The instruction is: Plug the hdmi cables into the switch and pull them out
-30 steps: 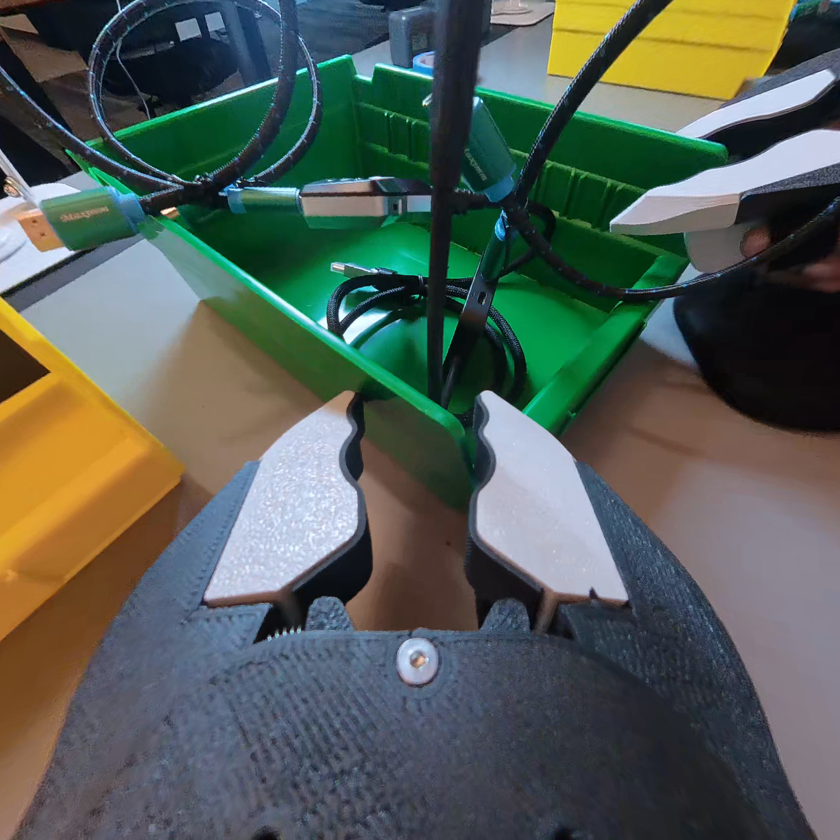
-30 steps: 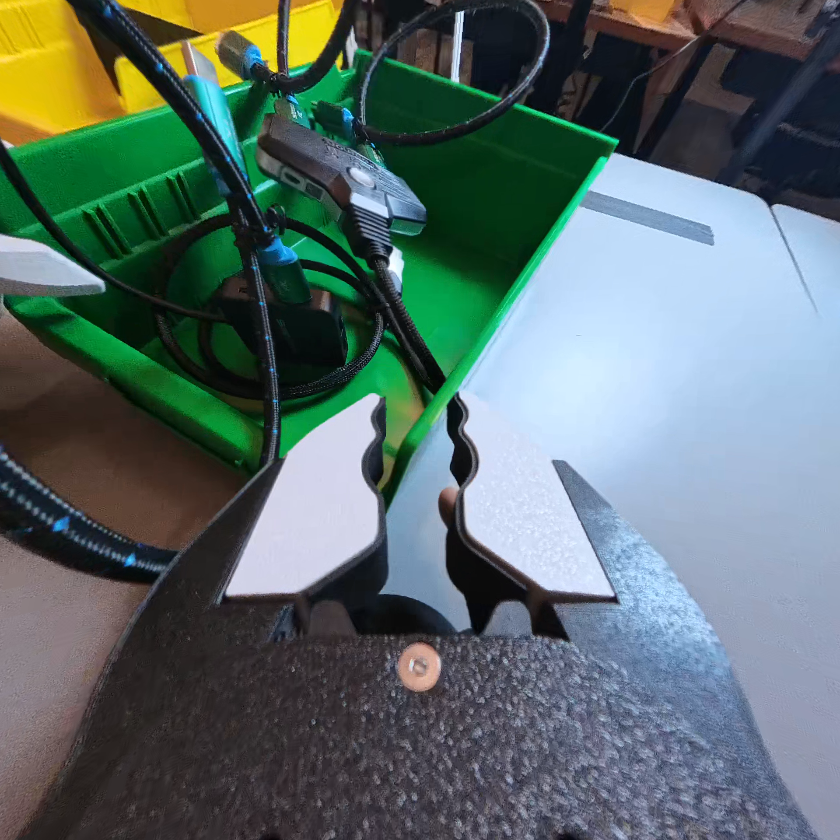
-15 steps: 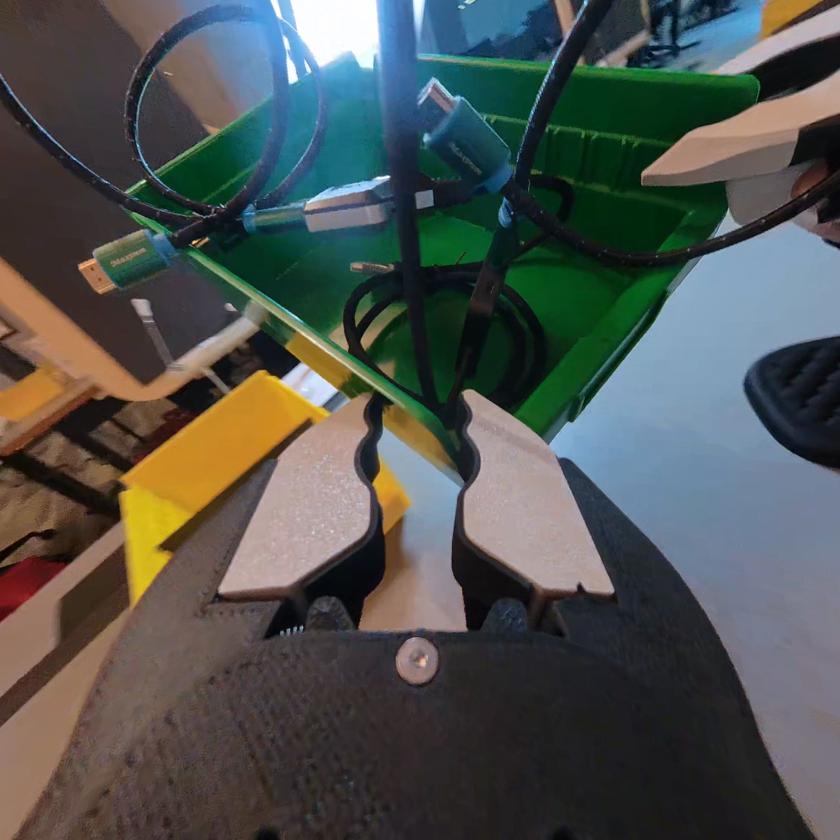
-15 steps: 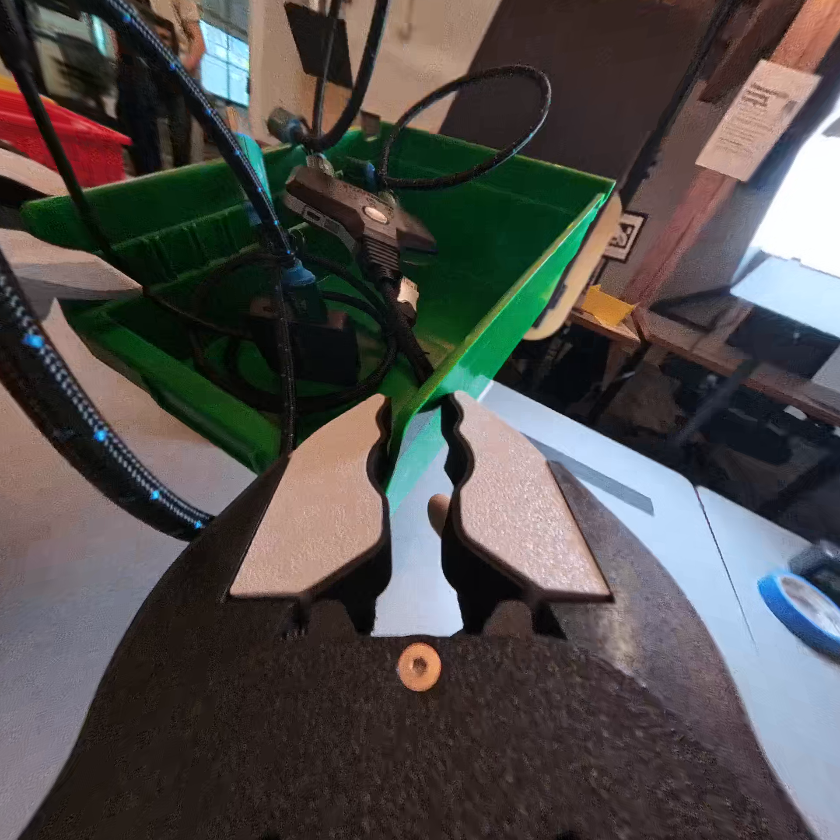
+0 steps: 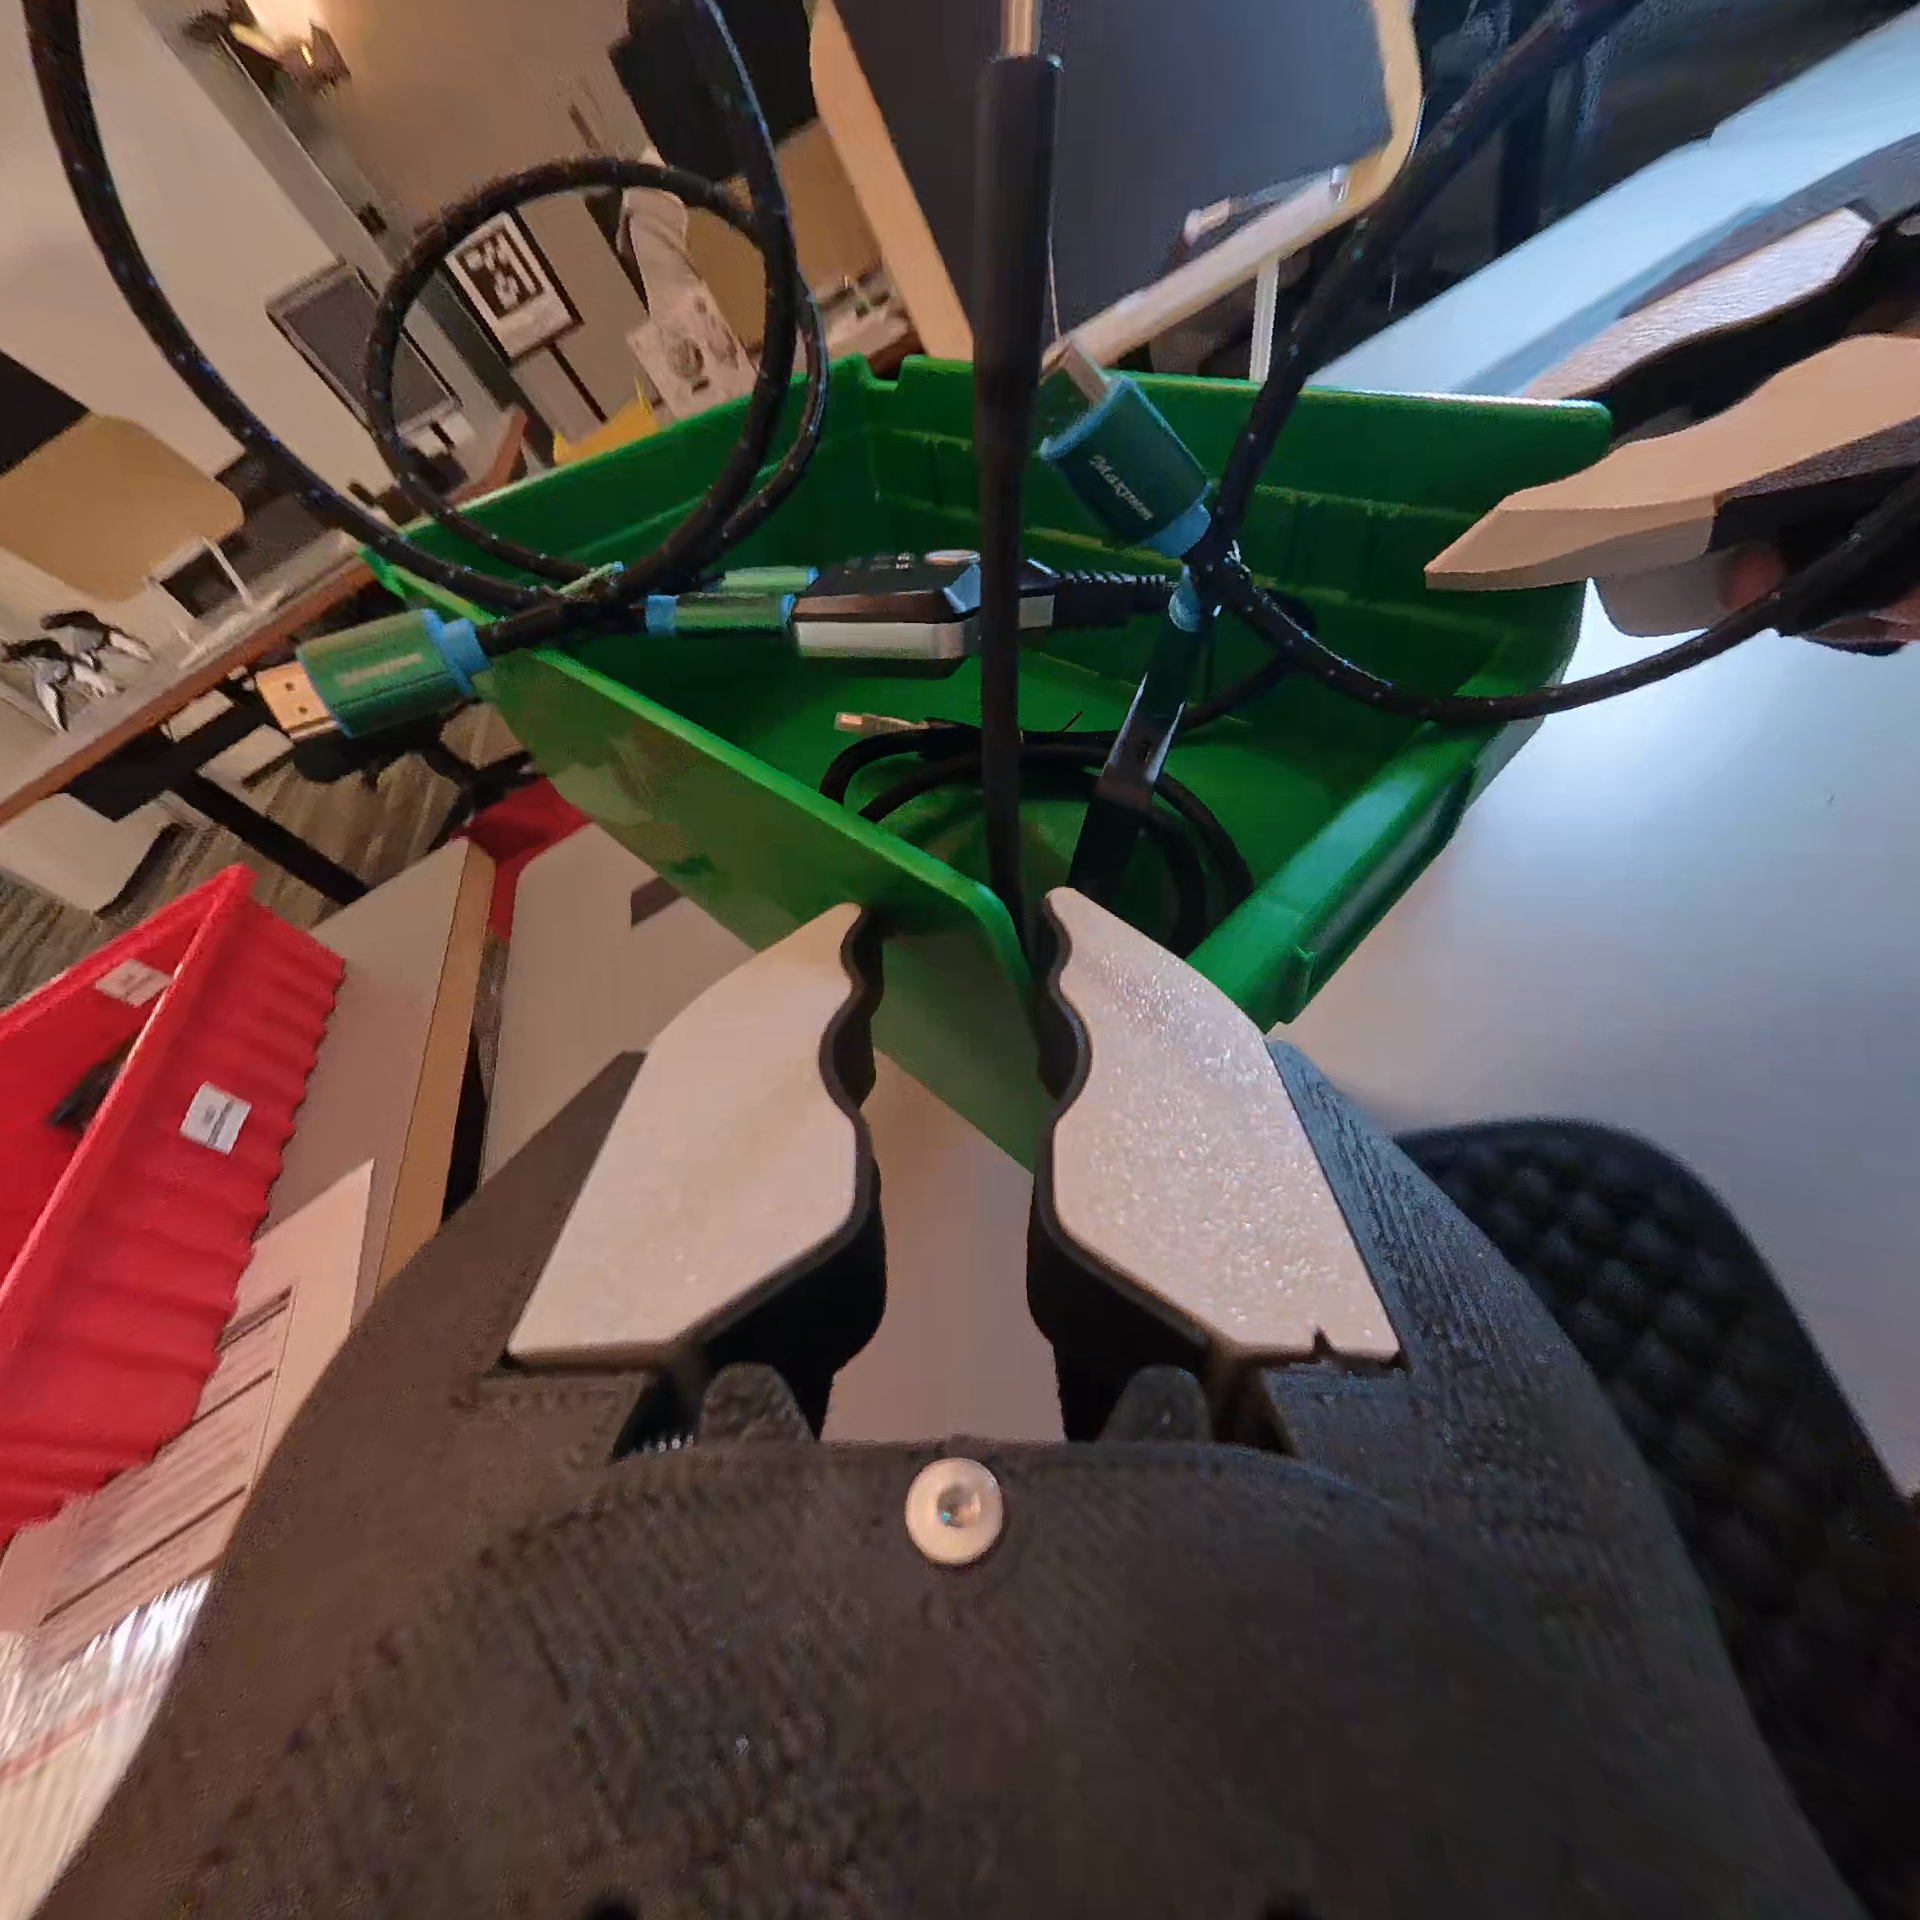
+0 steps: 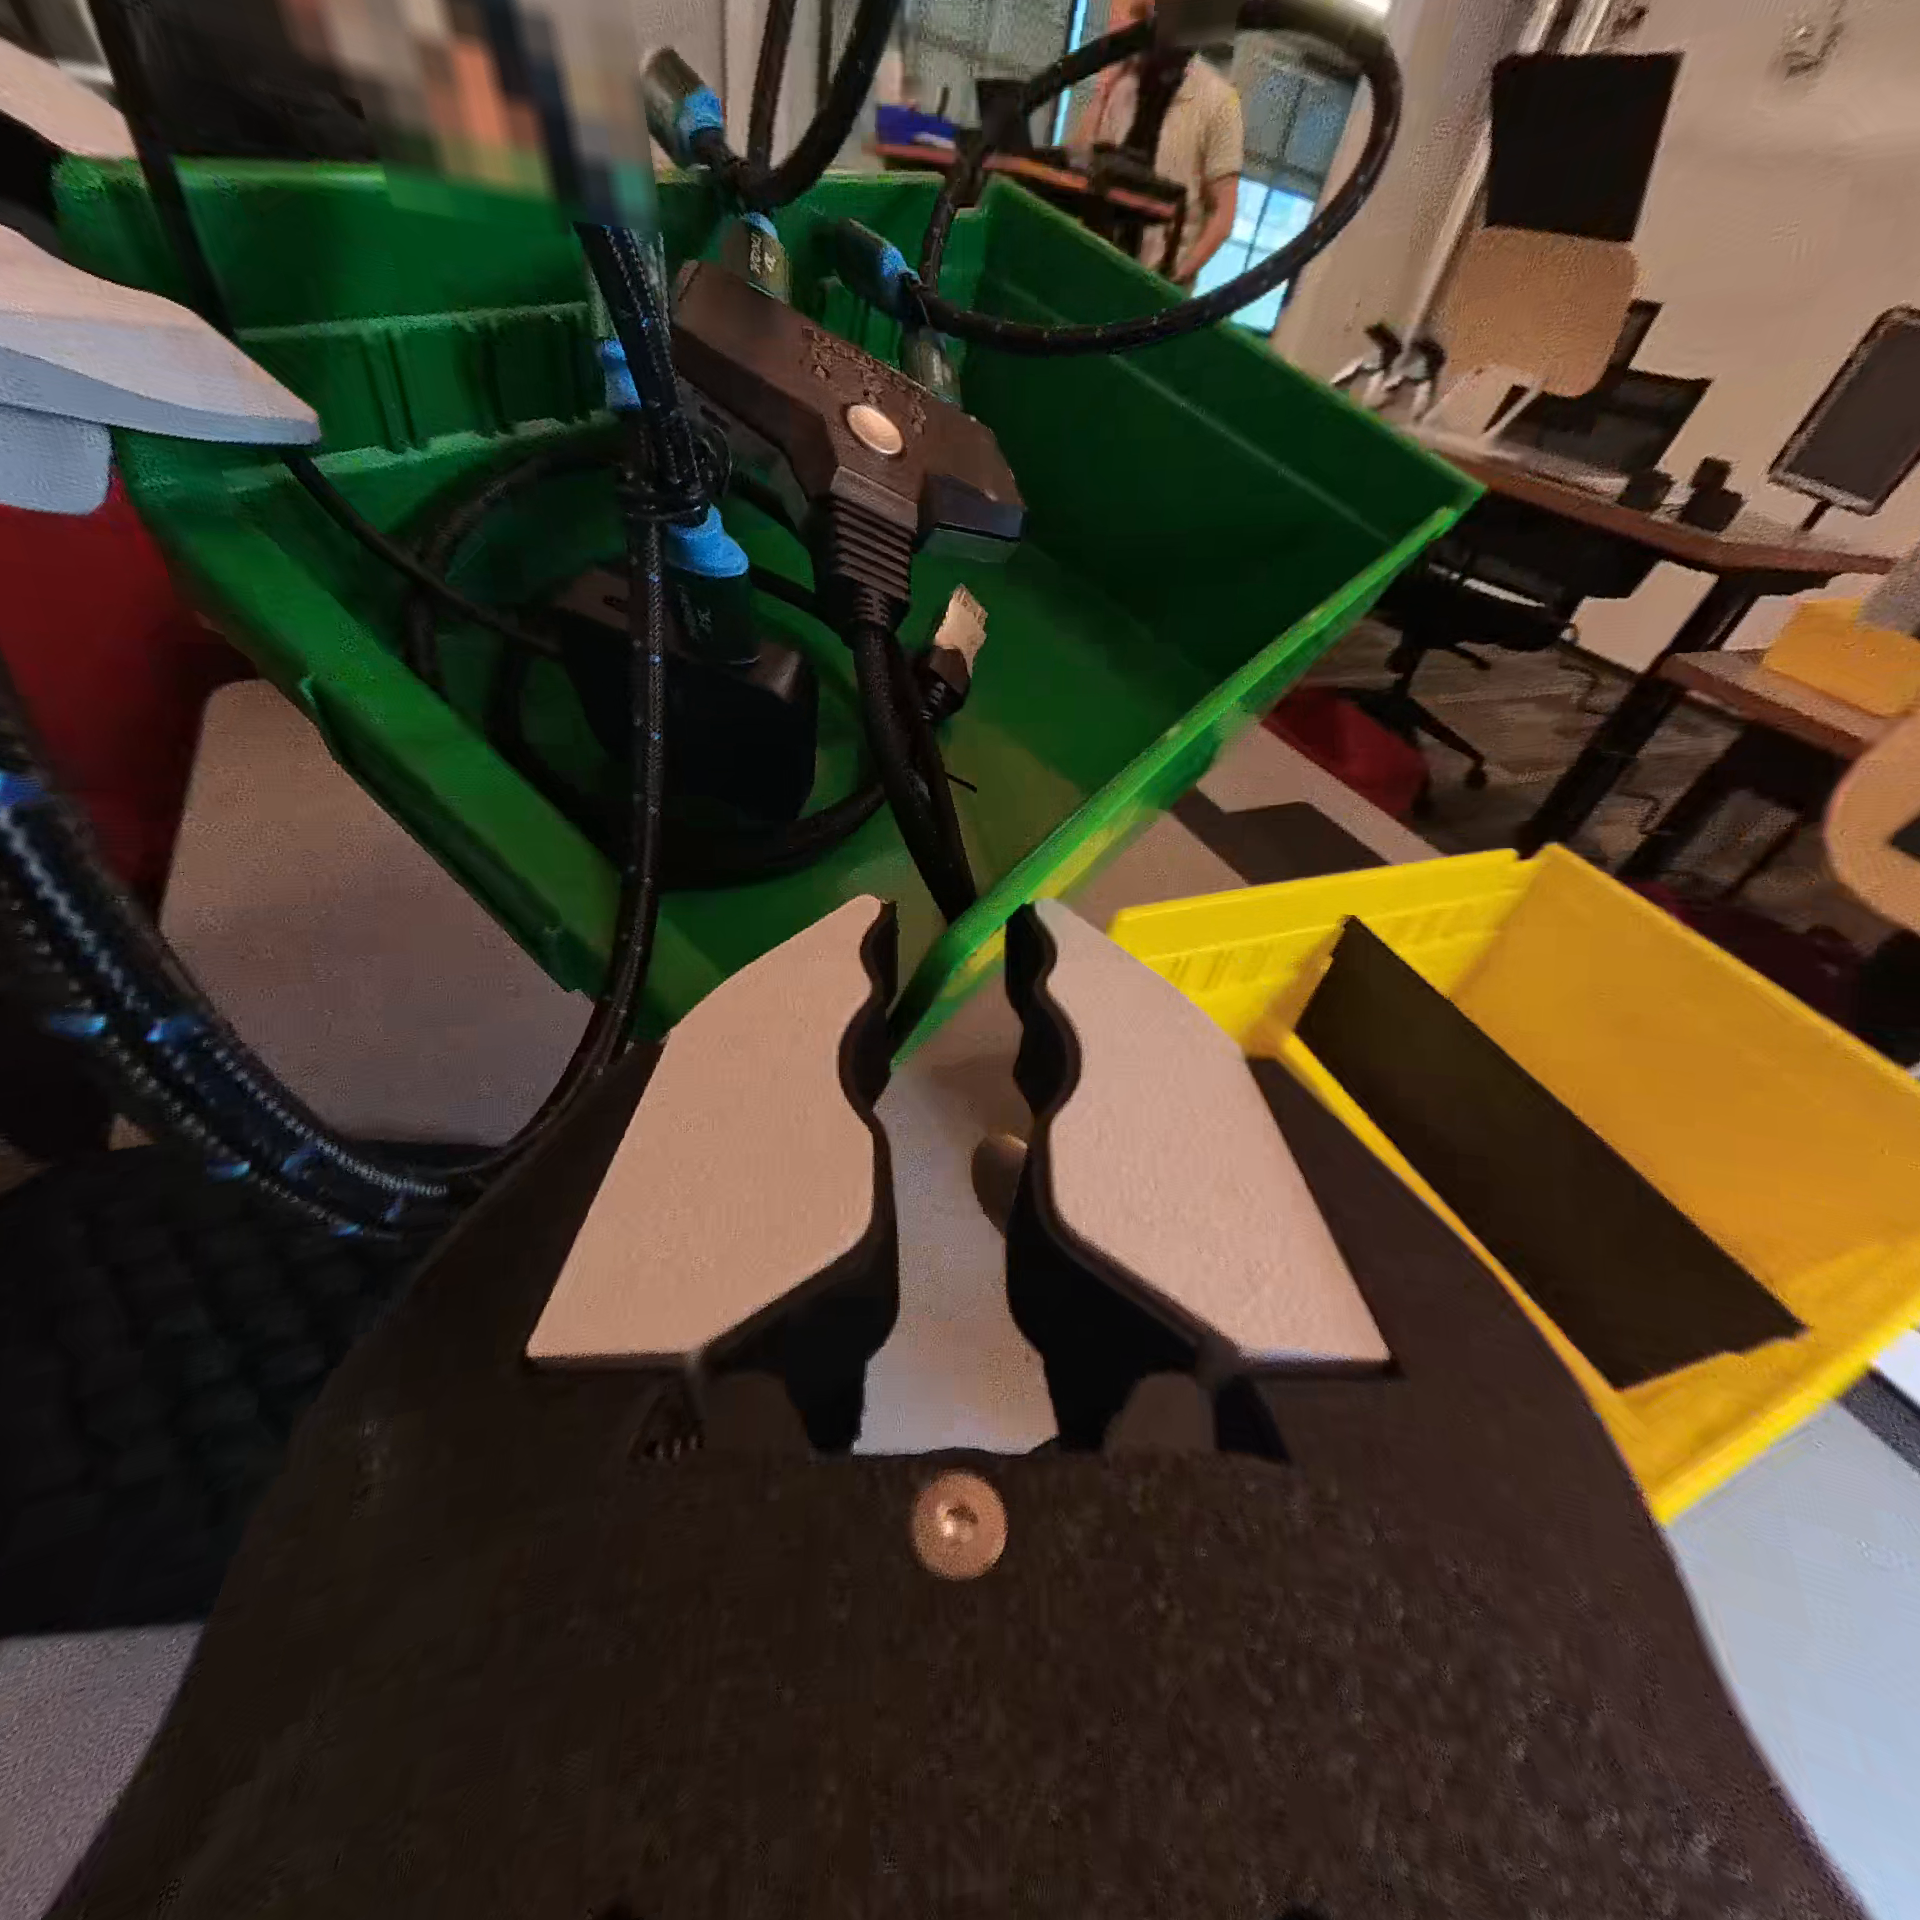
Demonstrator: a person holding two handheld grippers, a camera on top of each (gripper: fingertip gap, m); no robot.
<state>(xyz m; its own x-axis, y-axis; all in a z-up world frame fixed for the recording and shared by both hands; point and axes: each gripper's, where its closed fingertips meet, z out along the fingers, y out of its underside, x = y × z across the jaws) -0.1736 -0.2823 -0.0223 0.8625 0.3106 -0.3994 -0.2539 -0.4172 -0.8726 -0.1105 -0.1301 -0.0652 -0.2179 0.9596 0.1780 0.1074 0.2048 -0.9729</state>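
A green bin (image 5: 790, 831) hangs tilted in the air between my two grippers. My left gripper (image 5: 951, 935) is shut on its near corner. My right gripper (image 6: 954, 920) is shut on the rim of another corner of the bin (image 6: 1143, 582), and it shows at the right of the left wrist view (image 5: 1662, 499). Inside the bin, the black HDMI switch (image 6: 862, 416) with a silver button hangs among braided cables; it also shows in the left wrist view (image 5: 883, 613). One teal HDMI plug (image 5: 384, 670) hangs loose over the bin's left wall. Another plug (image 5: 1122, 478) points upward.
A red bin (image 5: 135, 1143) lies low on the left. A yellow bin (image 6: 1610, 1091) with a black divider sits just right of my right gripper. The white table (image 5: 1714, 883) is below. Chairs, desks and a person (image 6: 1195, 135) stand farther back. One gripper's finger ends stand about 20 cm off the other's.
Both grippers closed on the green bin's corners and lifted it off the table. The bin has swung round with its cables, so the room now shows behind it.
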